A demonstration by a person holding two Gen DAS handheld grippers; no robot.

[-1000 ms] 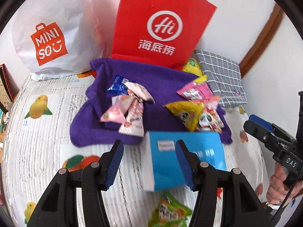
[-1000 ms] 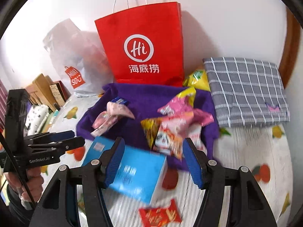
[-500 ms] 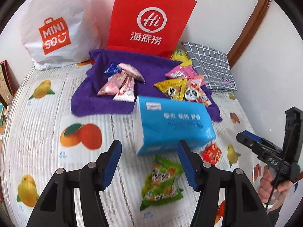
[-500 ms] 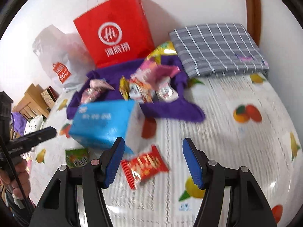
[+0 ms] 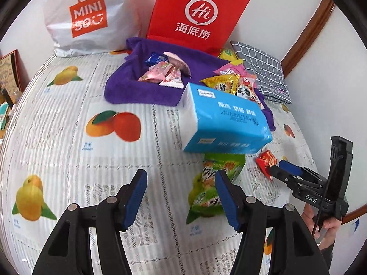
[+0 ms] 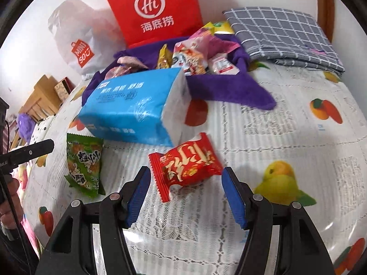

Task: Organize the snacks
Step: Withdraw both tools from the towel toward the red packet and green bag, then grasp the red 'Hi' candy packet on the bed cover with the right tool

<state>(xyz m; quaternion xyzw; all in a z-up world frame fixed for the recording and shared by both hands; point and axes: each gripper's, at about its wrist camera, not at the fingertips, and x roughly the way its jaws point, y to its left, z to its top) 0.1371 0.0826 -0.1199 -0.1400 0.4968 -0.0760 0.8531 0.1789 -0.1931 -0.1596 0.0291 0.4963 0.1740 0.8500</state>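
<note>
Now both grippers have dropped back from the purple towel pile: right gripper, jaws apart and empty, frames the red snack packet; left gripper, just widened, empty, nears the green packet, likely pickups next.

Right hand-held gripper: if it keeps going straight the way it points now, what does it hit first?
Most likely the red snack packet. It lies on the fruit-print cover just ahead of the open right hand-held gripper, roughly centred between the pads and untouched. Depth is hard to judge through the fisheye.
</note>
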